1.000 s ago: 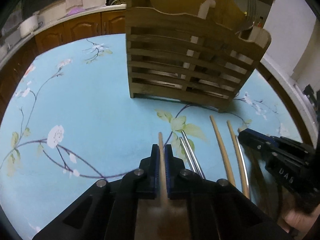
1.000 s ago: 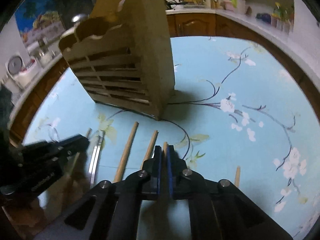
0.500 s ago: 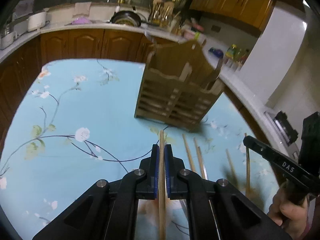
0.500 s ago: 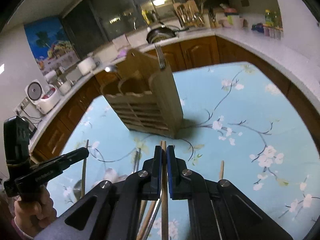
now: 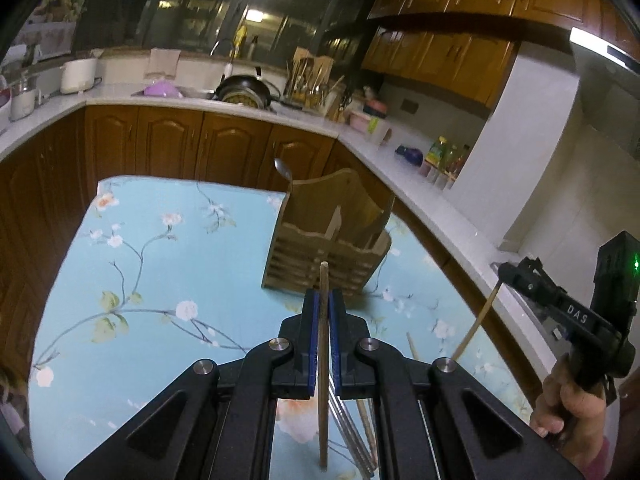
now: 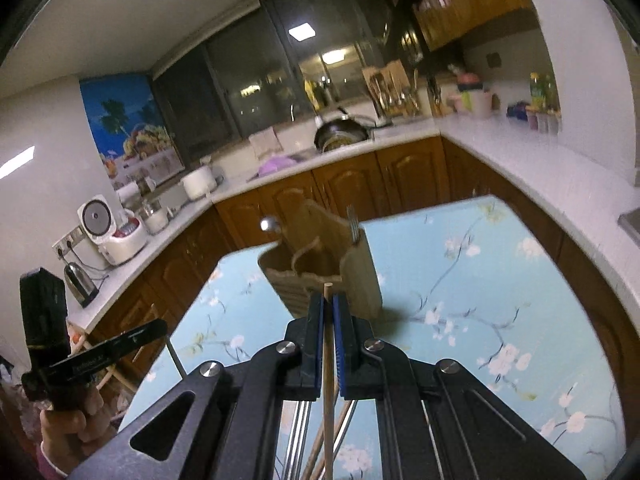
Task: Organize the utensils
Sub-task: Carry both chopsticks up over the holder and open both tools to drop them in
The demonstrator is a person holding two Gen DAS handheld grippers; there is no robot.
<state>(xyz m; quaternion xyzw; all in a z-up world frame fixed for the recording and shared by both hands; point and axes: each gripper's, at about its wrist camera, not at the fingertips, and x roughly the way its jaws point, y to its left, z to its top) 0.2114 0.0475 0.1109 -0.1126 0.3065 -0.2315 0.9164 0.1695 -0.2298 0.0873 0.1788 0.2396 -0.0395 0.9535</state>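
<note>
My left gripper point(image 5: 323, 300) is shut on a wooden chopstick point(image 5: 323, 364) that runs between the blue pads and pokes out past the tips. My right gripper point(image 6: 327, 304) is shut on another wooden chopstick point(image 6: 328, 384) the same way. Both are raised well above the table, short of the slatted wooden utensil holder point(image 5: 320, 240) point(image 6: 324, 268), which holds a spoon point(image 5: 283, 170) and a fork point(image 6: 352, 224). Each wrist view shows the other gripper off to the side: the right gripper point(image 5: 505, 271) with its chopstick point(image 5: 476, 326), and the left gripper point(image 6: 162, 325).
Several chopsticks, wooden and metal point(image 5: 354, 420) point(image 6: 300, 432), lie on the blue floral tablecloth point(image 5: 160, 264) below the grippers. Wooden kitchen cabinets and a white counter point(image 5: 400, 184) ring the table. A person's hand point(image 5: 568, 404) holds the right gripper's handle.
Both grippers lifted off the table with their chopsticks and tilted up, so the holder now looks smaller and lower and the kitchen fills the upper view.
</note>
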